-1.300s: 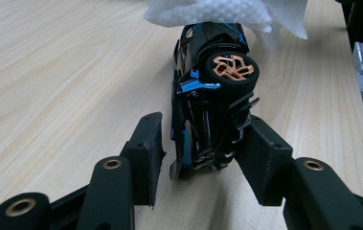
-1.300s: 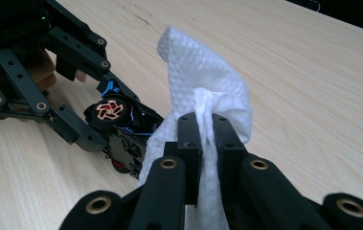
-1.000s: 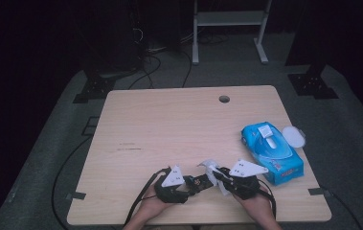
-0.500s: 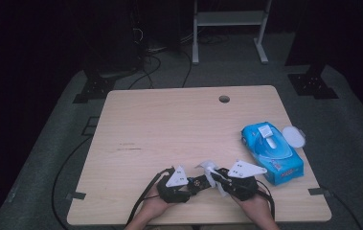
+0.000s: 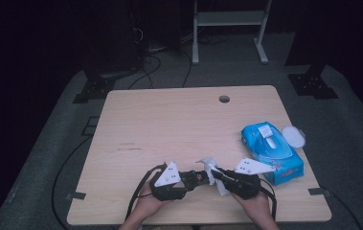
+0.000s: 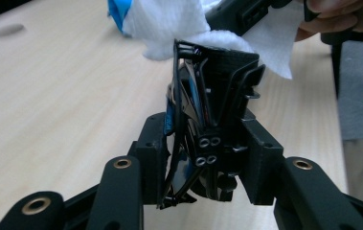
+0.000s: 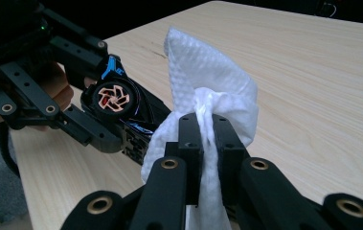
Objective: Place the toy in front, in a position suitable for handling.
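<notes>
My left gripper (image 6: 208, 143) is shut on a black gadget (image 6: 212, 110) with blue trim and a copper fan wheel (image 7: 113, 97); its jaws have just been closing with the gadget between them. My right gripper (image 7: 207, 129) is shut on a crumpled white wipe (image 7: 208, 76). The wipe (image 6: 169, 24) rests against the gadget's far end. In the high view both grippers meet near the table's front edge: the left gripper (image 5: 196, 178) points right, the right gripper (image 5: 216, 173) points left, and the wipe (image 5: 211, 165) sits between them.
A blue wipe pack (image 5: 270, 153) with its white lid (image 5: 294, 137) flipped open lies at the right of the wooden table (image 5: 169, 124). A cable hole (image 5: 224, 99) sits near the far edge. Dark floor, cables and a stand lie beyond.
My left gripper has risen a little with the gadget, closer to the wipe. The right gripper has stayed in place.
</notes>
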Action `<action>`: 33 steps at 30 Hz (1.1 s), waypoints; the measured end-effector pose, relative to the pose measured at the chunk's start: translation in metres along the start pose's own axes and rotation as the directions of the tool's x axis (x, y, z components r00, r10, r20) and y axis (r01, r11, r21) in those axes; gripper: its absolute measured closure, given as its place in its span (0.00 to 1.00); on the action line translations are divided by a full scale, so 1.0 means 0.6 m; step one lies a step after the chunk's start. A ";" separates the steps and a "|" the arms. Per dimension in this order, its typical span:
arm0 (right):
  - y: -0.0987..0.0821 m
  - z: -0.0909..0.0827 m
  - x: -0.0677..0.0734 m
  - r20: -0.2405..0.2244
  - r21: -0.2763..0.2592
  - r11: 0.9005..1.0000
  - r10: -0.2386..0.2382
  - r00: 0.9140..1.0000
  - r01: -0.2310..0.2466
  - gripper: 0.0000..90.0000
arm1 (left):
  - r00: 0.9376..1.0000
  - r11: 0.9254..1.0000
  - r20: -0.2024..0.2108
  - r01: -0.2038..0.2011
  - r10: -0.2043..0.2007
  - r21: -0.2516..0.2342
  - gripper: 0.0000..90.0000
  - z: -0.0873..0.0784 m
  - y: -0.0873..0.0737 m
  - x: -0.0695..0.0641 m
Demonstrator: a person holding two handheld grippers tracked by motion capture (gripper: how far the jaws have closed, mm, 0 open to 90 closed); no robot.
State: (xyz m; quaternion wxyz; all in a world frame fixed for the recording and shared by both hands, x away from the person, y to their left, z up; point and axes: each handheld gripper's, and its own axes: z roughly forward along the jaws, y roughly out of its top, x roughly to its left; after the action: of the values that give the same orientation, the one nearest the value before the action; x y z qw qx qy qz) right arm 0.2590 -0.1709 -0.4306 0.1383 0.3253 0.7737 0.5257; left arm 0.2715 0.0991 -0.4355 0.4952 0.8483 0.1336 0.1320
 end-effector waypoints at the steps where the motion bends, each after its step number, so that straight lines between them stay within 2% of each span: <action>1: 0.000 0.000 0.001 0.004 -0.010 1.000 0.001 1.000 0.000 0.93 | 1.000 1.000 0.006 0.007 -0.007 -0.015 0.64 -0.002 0.002 0.001; 9: 0.000 -0.002 0.000 0.008 -0.013 1.000 0.013 1.000 -0.013 0.94 | 1.000 0.998 0.007 0.026 -0.025 -0.065 0.64 -0.004 0.002 0.000; 13: -0.003 -0.001 -0.002 -0.016 -0.012 0.999 0.041 0.999 -0.041 0.93 | 0.999 0.991 0.023 0.043 -0.040 -0.126 0.64 -0.011 0.009 0.002; 16: -0.006 0.006 0.001 -0.047 0.001 0.998 0.056 0.997 -0.056 0.93 | 0.998 0.983 0.032 0.063 -0.058 -0.170 0.64 -0.017 0.013 0.003; 19: -0.009 0.012 0.003 -0.077 0.002 0.996 0.089 0.993 -0.089 0.93 | 0.998 0.982 0.035 0.066 -0.060 -0.176 0.64 -0.020 0.013 0.004; 22: -0.003 0.004 -0.005 -0.093 -0.032 0.992 0.117 0.989 -0.121 0.94 | 0.997 0.983 0.042 0.064 -0.058 -0.174 0.64 -0.018 0.016 0.003; 23: 0.004 -0.005 -0.009 -0.098 -0.058 0.990 0.122 0.988 -0.128 0.94 | 0.998 0.983 0.041 0.059 -0.053 -0.172 0.64 -0.018 0.018 0.003; 26: 0.030 -0.031 -0.009 -0.116 -0.124 0.986 0.100 0.988 -0.115 0.93 | 0.997 0.985 0.061 0.050 -0.041 -0.167 0.64 -0.016 0.028 0.002; 29: 0.056 -0.048 0.004 -0.136 -0.163 0.984 0.048 0.990 -0.070 0.93 | 0.998 0.990 0.069 0.018 -0.009 -0.138 0.64 -0.009 0.039 -0.004; 31: 0.068 -0.046 0.019 -0.155 -0.160 0.987 -0.007 0.988 -0.018 0.93 | 0.997 0.992 0.075 0.005 0.004 -0.122 0.64 -0.003 0.043 -0.008; 33: 0.073 -0.036 0.036 -0.166 -0.147 0.989 -0.049 0.985 0.025 0.93 | 0.996 0.992 0.086 0.012 -0.002 -0.122 0.64 0.003 0.047 -0.011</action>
State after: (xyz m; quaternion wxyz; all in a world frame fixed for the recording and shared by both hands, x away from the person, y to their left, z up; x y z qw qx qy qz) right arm 0.2464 -0.1624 -0.3796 0.1050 0.2541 0.7486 0.6033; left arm 0.2690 0.0817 -0.4122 0.5520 0.8206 0.1070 0.1018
